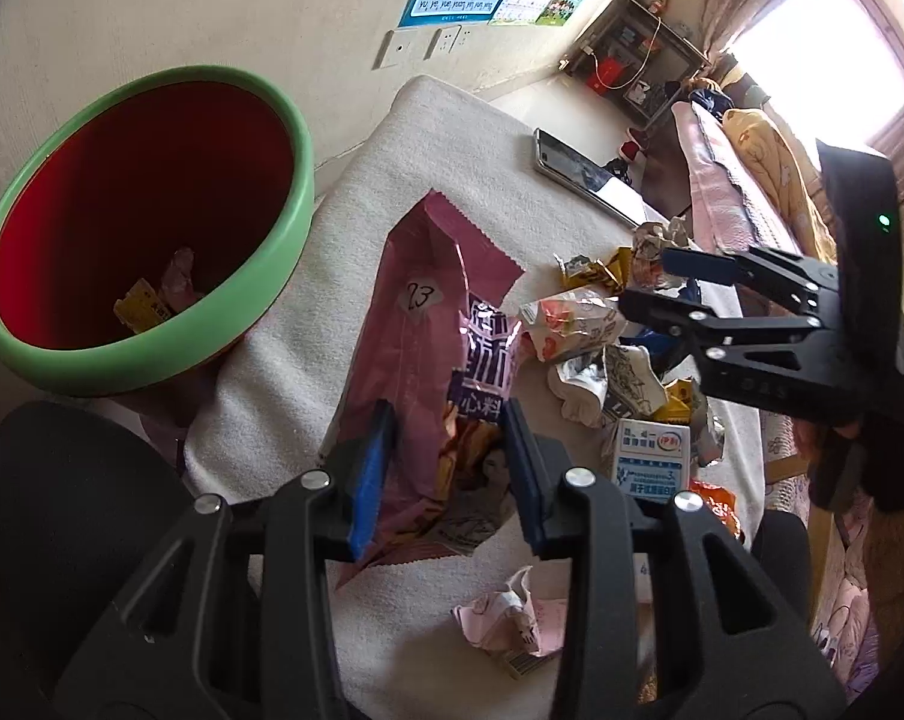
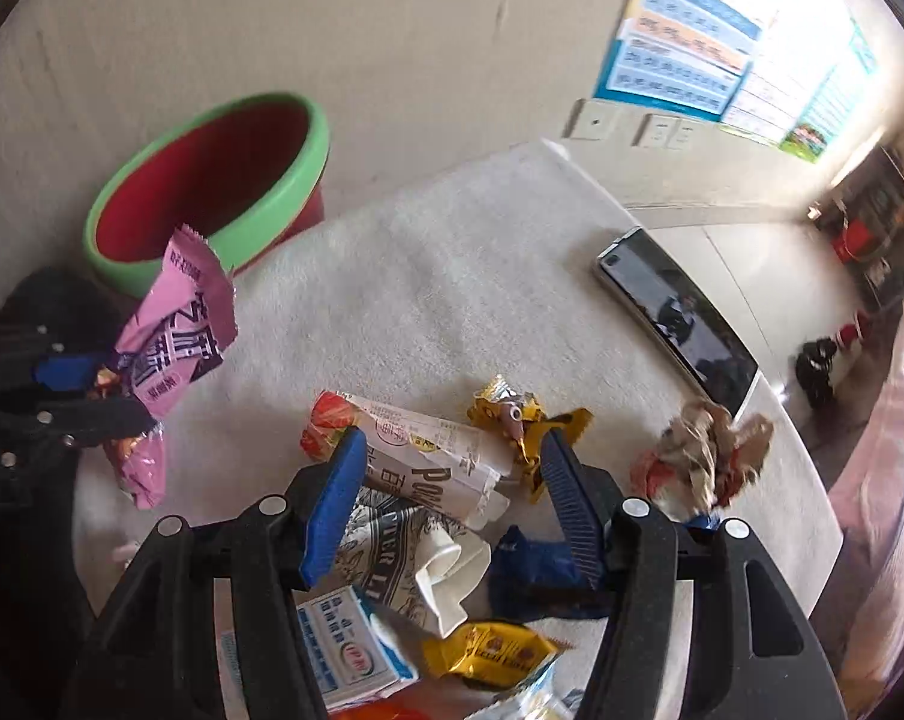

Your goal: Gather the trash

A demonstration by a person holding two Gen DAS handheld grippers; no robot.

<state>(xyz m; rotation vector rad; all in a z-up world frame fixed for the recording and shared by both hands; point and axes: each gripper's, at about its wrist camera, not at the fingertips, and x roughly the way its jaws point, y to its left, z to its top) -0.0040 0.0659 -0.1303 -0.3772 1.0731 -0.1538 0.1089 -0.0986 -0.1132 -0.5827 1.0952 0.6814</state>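
1. Gripping a pink snack bag [image 1: 428,360], the left gripper [image 1: 446,468] had its blue pads pressed against the bag's lower sides; from the right wrist view the bag hung clear of the white cloth [image 2: 452,276], lifted above it.
2. The red bin with a green rim [image 1: 146,228] stood just beside the cloth at its far left – a yellow scrap and a pale wrapper lay at its bottom.
3. The right gripper [image 2: 446,480] hovered over the litter heap with its jaws apart, clamping nothing – a white printed wrapper [image 2: 428,456] lay between the fingers, and a yellow wrapper [image 2: 523,420] near the right one.
4. A small milk carton [image 2: 350,654], a gold packet [image 2: 487,654] and a dark blue wrapper [image 2: 529,576] lay nearer the camera.
5. A crumpled brown-and-red wad [image 2: 703,456] sat apart to the right.
6. A phone [image 2: 673,312] rested near the cloth's far edge.
7. A crumpled pink paper [image 1: 505,612] lay below the held bag.
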